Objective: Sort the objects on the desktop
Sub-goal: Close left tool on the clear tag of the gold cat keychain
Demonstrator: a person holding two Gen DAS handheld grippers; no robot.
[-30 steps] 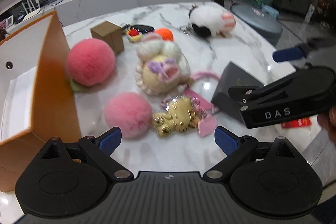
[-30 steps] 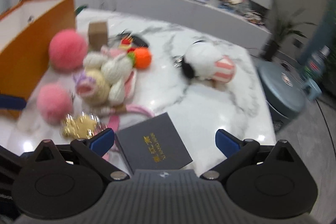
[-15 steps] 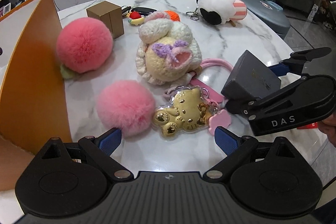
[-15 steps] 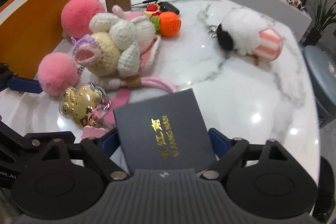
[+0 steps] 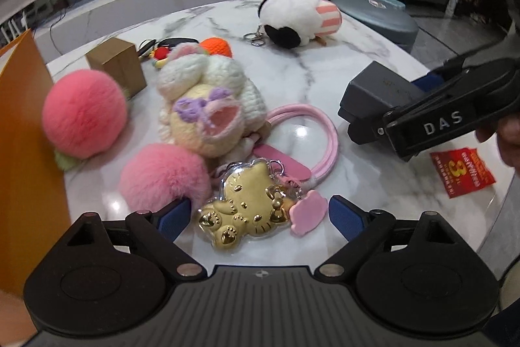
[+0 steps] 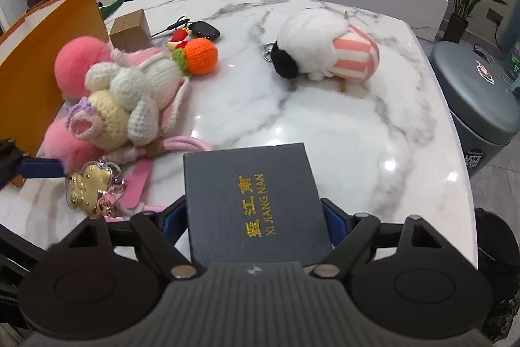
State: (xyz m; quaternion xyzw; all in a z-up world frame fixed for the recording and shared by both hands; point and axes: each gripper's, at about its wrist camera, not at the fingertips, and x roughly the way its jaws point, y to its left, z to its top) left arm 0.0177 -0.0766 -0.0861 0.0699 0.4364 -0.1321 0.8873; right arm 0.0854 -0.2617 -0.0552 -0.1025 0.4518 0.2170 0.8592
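My right gripper [image 6: 253, 213] is shut on a dark blue box [image 6: 253, 200] with gold lettering and holds it off the marble table; the box also shows in the left wrist view [image 5: 373, 96]. My left gripper [image 5: 256, 217] is open, its jaws on either side of a gold cat keychain [image 5: 247, 204] that lies on the table [image 5: 325, 60]. A small pink pompom [image 5: 162, 174] touches the left finger. A crocheted bunny [image 5: 208, 96], a large pink pompom [image 5: 84, 113] and a pink strap [image 5: 312, 132] lie just beyond.
An orange box wall [image 5: 29, 145] stands at the left. A brown cardboard box [image 5: 117, 67], an orange crochet ball [image 6: 198, 54], a black-and-white plush [image 6: 325, 54] and a red packet [image 5: 461, 171] are on the table. A grey bin [image 6: 481, 106] stands past the right edge.
My left gripper has moved forward and down around the gold keychain. My right gripper has closed on the blue box and lifted it.
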